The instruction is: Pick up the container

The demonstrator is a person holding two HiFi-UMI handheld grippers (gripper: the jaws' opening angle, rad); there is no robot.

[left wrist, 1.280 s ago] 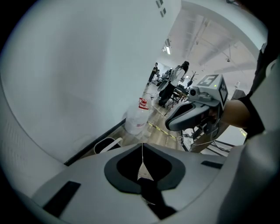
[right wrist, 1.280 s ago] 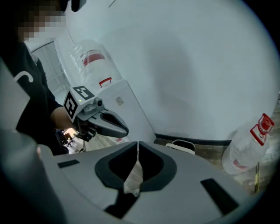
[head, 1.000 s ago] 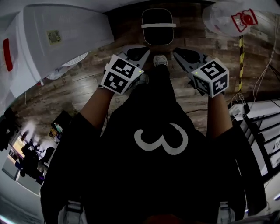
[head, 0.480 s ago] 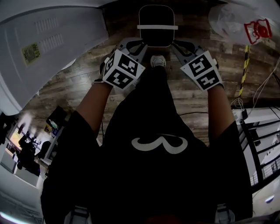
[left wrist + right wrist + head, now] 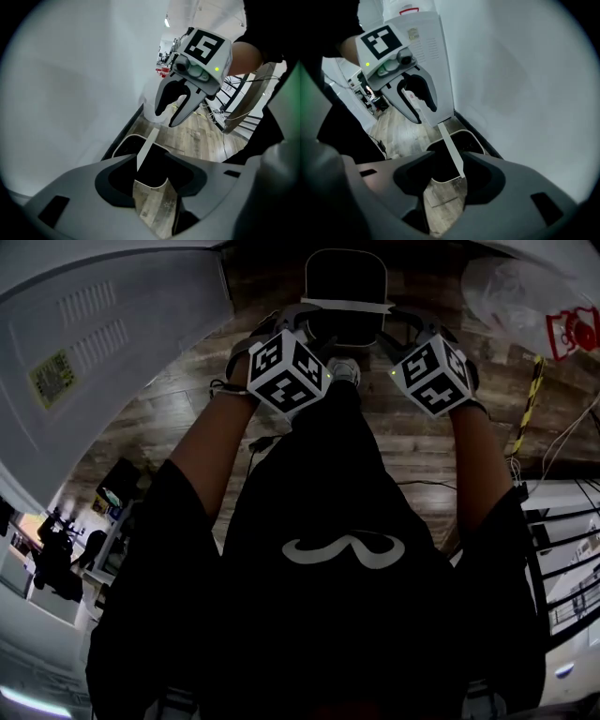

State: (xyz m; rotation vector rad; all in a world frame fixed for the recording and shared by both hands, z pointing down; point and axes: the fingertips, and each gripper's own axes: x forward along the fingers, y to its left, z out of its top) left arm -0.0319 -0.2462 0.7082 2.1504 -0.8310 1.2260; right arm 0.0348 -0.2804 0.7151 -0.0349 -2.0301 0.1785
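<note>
The left gripper (image 5: pixel 296 319) and right gripper (image 5: pixel 405 322) are now lower than a second ago, flanking the container (image 5: pixel 345 282) with jaws just opened and holding nothing, so uneven closing could tip it.

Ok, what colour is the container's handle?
White: the handle is a pale bar across the black container, clearest in the head view.

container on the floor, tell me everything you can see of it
The container is a black, plastic-looking bin, rectangular with rounded corners and a pale rim, open on top and dark inside. A flat pale handle spans its opening. It stands upright on the wood-look floor, close to a white wall. The left tool and right tool flank it. Their jaws have just been opening, and each frames one end of the handle without gripping it.
</note>
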